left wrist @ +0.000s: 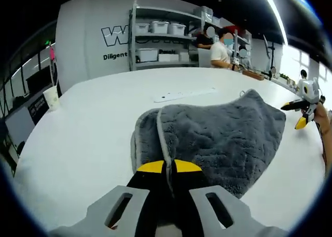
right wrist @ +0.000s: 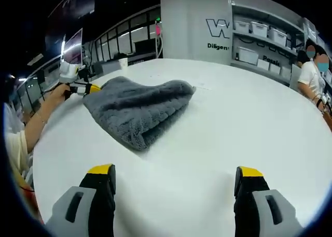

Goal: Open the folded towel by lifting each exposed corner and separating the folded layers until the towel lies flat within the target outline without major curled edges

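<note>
Right now left gripper (left wrist: 169,167) jaws are pinched together on the near edge of the grey towel (left wrist: 218,130), still folded on the white worktop (left wrist: 88,133). Right gripper (right wrist: 175,177) jaws stand wide apart, empty, above bare worktop, towel well ahead. Paper cup (left wrist: 51,97) sits far off; shelves (left wrist: 163,35) behind.

We're seeing a white paper cup (left wrist: 51,97) sitting at table edge, grey metal shelving (left wrist: 163,37) holding white bins.
</note>
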